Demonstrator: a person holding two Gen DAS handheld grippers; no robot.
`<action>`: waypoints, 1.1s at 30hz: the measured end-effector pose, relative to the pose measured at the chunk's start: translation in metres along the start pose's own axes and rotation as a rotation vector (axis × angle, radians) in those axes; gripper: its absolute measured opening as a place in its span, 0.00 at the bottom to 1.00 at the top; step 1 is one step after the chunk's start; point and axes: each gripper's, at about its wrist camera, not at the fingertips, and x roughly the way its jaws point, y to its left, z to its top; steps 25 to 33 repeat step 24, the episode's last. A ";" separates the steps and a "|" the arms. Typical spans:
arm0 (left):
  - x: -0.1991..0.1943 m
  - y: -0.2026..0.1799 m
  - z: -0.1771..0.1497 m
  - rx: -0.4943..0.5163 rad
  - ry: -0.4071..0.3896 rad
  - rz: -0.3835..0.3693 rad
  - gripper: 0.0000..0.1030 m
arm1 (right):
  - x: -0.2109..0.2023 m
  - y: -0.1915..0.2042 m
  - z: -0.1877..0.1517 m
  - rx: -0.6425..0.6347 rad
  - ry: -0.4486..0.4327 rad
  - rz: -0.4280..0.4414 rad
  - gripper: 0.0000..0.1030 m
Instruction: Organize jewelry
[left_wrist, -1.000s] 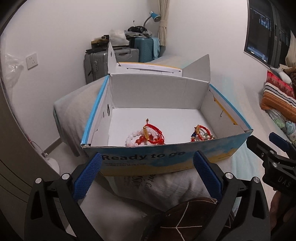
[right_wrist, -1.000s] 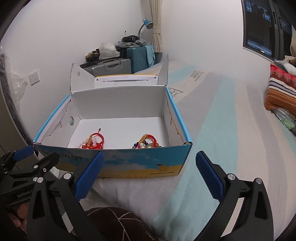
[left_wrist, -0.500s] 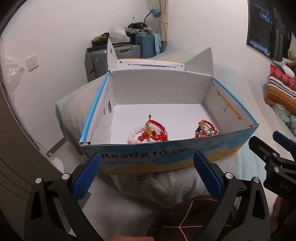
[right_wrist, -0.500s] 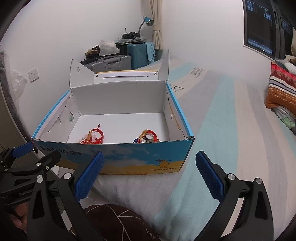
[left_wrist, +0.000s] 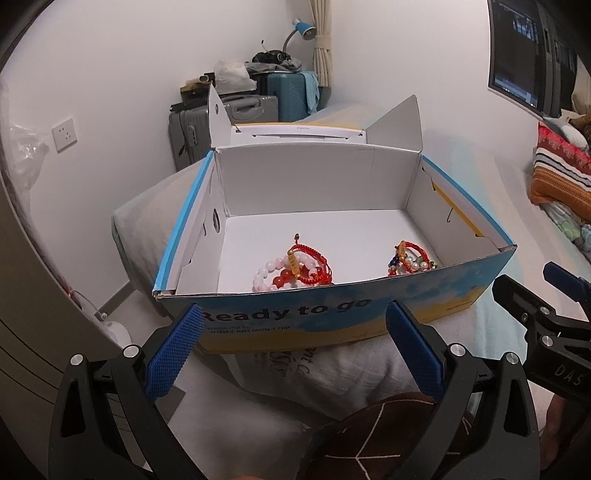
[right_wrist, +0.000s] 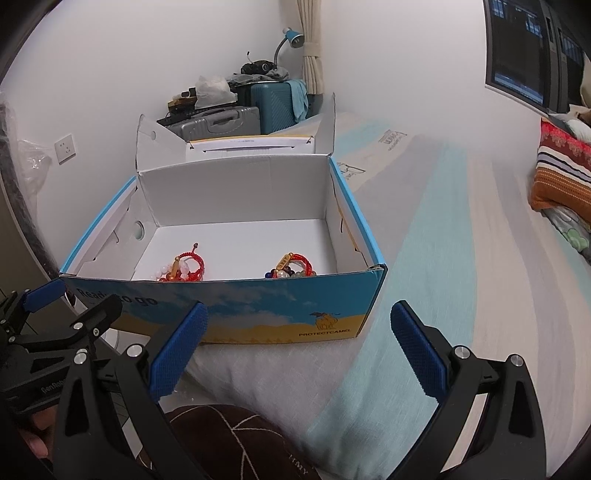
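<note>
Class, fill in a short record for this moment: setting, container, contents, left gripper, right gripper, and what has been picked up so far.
setting: a bed with a striped sheet
container: open cardboard box printed "Ready to go", lid flaps up
contents: two bracelet clusters on the box floor, lying apart: left cluster of red cord with pink and red beads; right cluster of red cord with pearl and dark beads
left gripper: open, empty, in front of the box
right gripper: open, empty, in front of the box
picked up: nothing

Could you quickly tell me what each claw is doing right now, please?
Left claw: open, holding nothing.
Right claw: open, holding nothing.
</note>
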 end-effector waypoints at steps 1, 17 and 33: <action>0.000 0.000 0.000 0.000 0.001 0.000 0.95 | 0.000 0.000 0.000 0.001 0.000 0.000 0.93; 0.000 0.000 -0.004 -0.007 0.017 -0.014 0.95 | 0.001 0.001 -0.001 0.003 0.005 0.001 0.93; -0.004 -0.002 -0.006 -0.006 0.010 -0.028 0.94 | 0.002 0.001 -0.001 0.002 0.007 0.000 0.93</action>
